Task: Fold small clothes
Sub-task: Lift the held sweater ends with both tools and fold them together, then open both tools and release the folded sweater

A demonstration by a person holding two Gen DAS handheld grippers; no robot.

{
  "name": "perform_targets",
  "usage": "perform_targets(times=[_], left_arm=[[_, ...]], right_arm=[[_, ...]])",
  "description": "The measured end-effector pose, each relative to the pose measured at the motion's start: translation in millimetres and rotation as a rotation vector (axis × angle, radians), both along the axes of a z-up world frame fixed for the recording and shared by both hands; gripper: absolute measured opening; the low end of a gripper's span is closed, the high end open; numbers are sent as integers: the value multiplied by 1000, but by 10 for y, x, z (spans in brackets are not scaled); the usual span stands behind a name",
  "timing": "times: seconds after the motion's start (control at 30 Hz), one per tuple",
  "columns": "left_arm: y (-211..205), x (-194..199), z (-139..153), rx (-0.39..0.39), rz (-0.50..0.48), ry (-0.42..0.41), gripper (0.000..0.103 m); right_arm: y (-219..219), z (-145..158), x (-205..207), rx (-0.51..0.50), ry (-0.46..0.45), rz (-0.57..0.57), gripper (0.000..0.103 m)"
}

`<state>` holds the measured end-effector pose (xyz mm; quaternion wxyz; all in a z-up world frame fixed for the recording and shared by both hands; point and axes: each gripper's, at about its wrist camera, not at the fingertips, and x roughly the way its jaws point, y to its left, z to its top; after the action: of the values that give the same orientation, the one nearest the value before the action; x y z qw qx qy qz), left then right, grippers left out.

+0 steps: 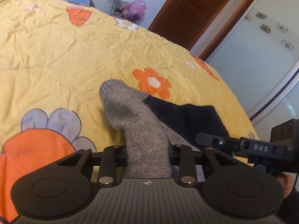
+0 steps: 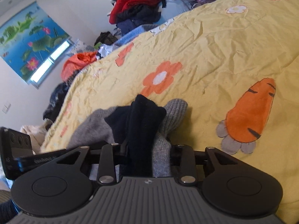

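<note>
We see no container near the work area; the only one in view is a purple plastic bag (image 1: 135,9) on the far side of the room, and we cannot tell what it holds. The work surface is a bed covered by a yellow quilt (image 1: 56,56) printed with orange flowers and carrots.

Count of task items: we make out two socks, one grey sock (image 1: 130,119) and one dark navy sock (image 1: 188,117), lying together on the quilt at its near edge. We cannot tell whether more pieces lie under them.

Count of tongs: two. The left tongs (image 1: 148,155) stand narrow, clamped on the grey sock, which fills the gap between the fingers. The right tongs (image 2: 147,155) also stand narrow, clamped on the navy sock together with grey knit pressed against its right side.

Orientation, left wrist view: the long axis of the grey sock runs from the tongs up and away to the far left, ending in a rounded tip beside an orange flower. The navy sock lies flat to its right, touching it.

Orientation, right wrist view: the navy sock rises from the tongs as an upright fold with its long axis pointing away from the camera. Grey knit spreads to both sides of it.

A heap of clothes (image 2: 138,7) sits far beyond the bed. One wooden door (image 1: 188,9) stands at the far right.
</note>
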<state>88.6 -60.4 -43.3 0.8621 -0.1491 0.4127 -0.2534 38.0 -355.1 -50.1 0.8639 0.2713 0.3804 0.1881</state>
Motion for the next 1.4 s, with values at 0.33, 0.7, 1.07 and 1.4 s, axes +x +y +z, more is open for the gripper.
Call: perform_targets(times=[0.33, 0.7, 1.07, 1.4], left_arm=[[457, 547, 403, 102, 42, -58, 28], [495, 161, 181, 371, 96, -204, 72], [604, -635, 40, 385, 62, -123, 75], [461, -760, 27, 441, 49, -157, 55]], right_arm=[[371, 185, 485, 157, -53, -11, 35], [570, -11, 471, 6, -5, -92, 70], [721, -76, -514, -31, -5, -23, 69], [837, -100, -546, -90, 6, 2, 32]])
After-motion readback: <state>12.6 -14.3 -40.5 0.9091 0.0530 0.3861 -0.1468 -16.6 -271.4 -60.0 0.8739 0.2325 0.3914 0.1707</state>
